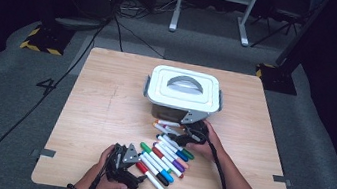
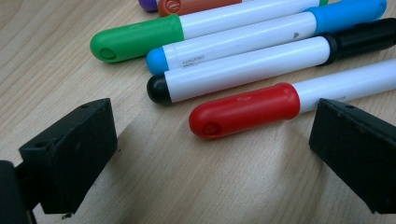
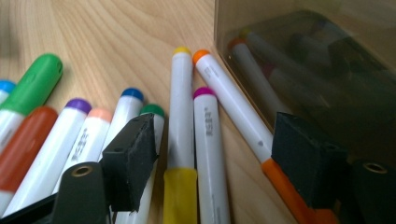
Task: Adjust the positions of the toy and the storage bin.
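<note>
Just in front of the lidded white plastic box (image 1: 185, 90), the right gripper (image 3: 212, 154) is straddling, wide open and empty, the yellow-capped white marker (image 3: 180, 140); better to centre on one pen before closing. The left gripper (image 2: 210, 149) is waiting open, holding nothing.

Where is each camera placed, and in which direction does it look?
High view: above the person's side, looking forward and down on the table; both forearms and the left gripper and right gripper show.
Left gripper view: rides the left gripper, facing the red marker; its open jaws show.
Right gripper view: rides the right gripper, facing the yellow marker beside the box; open jaws show.
Shared: both gripper views see the green marker.
</note>
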Demonstrator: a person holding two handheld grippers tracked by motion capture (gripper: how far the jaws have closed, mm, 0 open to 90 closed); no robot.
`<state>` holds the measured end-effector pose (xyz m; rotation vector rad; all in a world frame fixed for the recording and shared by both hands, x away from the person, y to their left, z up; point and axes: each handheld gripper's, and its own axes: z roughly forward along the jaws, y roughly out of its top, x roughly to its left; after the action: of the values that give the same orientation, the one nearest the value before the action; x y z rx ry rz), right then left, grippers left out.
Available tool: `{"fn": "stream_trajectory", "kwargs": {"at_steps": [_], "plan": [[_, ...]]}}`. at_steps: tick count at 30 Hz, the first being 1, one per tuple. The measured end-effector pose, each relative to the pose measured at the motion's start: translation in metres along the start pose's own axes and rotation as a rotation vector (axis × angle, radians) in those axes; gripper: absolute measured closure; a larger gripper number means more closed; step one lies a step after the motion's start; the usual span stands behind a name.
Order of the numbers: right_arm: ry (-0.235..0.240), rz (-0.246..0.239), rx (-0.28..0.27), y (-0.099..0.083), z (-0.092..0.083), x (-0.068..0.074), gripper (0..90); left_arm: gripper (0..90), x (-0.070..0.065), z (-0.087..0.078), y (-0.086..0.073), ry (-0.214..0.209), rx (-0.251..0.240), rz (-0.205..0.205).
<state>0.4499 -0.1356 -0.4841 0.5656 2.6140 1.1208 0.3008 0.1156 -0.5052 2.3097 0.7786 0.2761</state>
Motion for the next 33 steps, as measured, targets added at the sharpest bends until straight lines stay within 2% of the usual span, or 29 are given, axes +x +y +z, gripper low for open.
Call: {"fn": "stream_trajectory", "kwargs": {"at_steps": [6, 9, 14, 16, 20, 22, 24, 33], "plan": [[-0.007, 0.024, 0.002, 0.003, 0.003, -0.008, 27.9, 1.0, 0.0, 0.0, 0.0, -0.004, -0.002, 0.004], [-0.001, 0.033, 0.013, 0.001, 0.005, -0.01, 26.8, 1.0, 0.001, 0.001, 0.0, -0.006, -0.001, 0.005], [0.023, 0.066, 0.062, -0.006, 0.014, -0.014, 26.2, 0.5, 0.0, 0.001, 0.001, -0.004, 0.002, 0.004], [0.028, 0.071, 0.056, -0.007, 0.014, -0.014, 27.0, 0.5, 0.0, 0.002, 0.002, -0.001, 0.0, 0.004], [0.032, 0.062, 0.068, -0.007, 0.011, -0.015, 31.6, 0.6, -0.001, 0.004, 0.005, 0.013, -0.002, 0.004], [0.029, 0.058, 0.08, -0.009, 0.007, -0.014, 35.7, 0.5, -0.004, 0.009, 0.01, 0.041, -0.01, 0.003], [0.023, 0.057, 0.077, -0.012, 0.003, -0.014, 39.1, 0.5, -0.005, 0.011, 0.013, 0.051, -0.015, 0.012], [-0.007, 0.08, 0.098, -0.025, -0.013, -0.018, 39.4, 0.5, -0.003, 0.016, 0.019, 0.06, -0.02, 0.016]]}}
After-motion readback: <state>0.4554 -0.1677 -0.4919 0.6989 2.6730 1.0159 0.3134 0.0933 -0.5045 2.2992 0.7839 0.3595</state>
